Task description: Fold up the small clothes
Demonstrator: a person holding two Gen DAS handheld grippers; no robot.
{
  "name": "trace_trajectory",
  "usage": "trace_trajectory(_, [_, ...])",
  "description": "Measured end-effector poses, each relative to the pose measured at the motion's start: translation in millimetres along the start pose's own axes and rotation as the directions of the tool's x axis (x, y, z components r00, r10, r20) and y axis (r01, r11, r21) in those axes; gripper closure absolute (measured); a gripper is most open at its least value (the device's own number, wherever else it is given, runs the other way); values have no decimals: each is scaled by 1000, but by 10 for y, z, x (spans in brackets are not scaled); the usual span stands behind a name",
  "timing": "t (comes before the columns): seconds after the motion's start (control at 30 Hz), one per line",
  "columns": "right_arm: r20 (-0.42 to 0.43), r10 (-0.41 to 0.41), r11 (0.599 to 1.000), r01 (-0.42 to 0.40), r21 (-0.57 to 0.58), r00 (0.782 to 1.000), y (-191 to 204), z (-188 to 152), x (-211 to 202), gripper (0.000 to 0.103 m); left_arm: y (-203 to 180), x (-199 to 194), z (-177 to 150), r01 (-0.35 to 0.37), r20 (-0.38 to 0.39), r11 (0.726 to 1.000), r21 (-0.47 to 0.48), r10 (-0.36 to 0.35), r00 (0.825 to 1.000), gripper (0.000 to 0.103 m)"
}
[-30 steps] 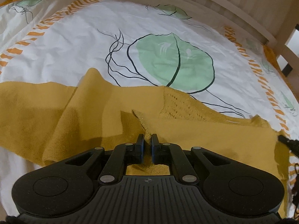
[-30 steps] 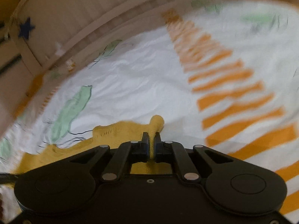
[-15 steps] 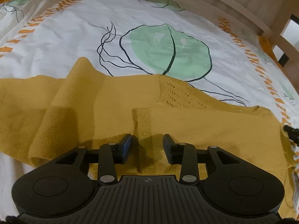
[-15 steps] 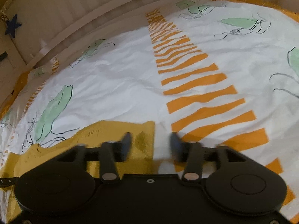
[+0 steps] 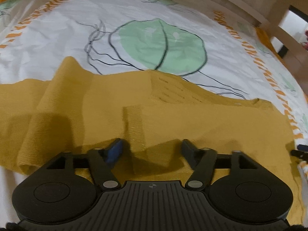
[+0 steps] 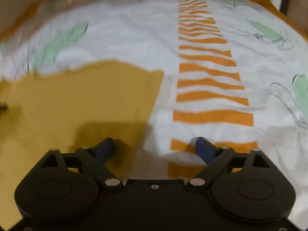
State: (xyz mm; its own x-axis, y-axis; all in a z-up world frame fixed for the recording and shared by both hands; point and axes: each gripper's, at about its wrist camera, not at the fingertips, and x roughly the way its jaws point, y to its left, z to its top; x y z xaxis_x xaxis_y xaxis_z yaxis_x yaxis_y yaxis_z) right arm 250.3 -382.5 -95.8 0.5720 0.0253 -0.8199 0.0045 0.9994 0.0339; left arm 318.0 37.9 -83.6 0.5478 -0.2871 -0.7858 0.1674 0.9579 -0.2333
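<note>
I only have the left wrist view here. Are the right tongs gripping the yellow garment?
Observer: No. The right tongs are opening, with nothing between the jaws.
Operator: Where do they hang?
Observer: Over the garment's side edge: one finger is above the cloth, the other above the sheet.
Operator: Does that end lie flat?
Observer: Yes, it lies flat and stops short of the orange stripes.
</note>
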Motion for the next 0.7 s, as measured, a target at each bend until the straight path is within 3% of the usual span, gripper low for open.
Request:
trace_trajectory(0.23, [3, -34, 999, 34, 34, 999, 10, -177, -100, 1, -131, 59, -78, -1, 5, 995, 103, 0, 1000, 13])
trace_trajectory(0.4, [40, -36, 995, 32, 93, 999, -1, -254, -191, 1, -217, 92, -190, -28, 42, 984, 179, 21, 999, 7])
trace_trajectory(0.6, [129, -34, 981, 9, 194, 991, -31, -342, -432, 1, -149, -27, -253, -6, 74, 992, 129, -4, 997, 7])
trace_trajectory(0.7, [192, 4, 961, -56, 269, 981, -34, -437, -590, 0, -104, -139, -309, 0, 66, 995, 95, -7, 998, 7])
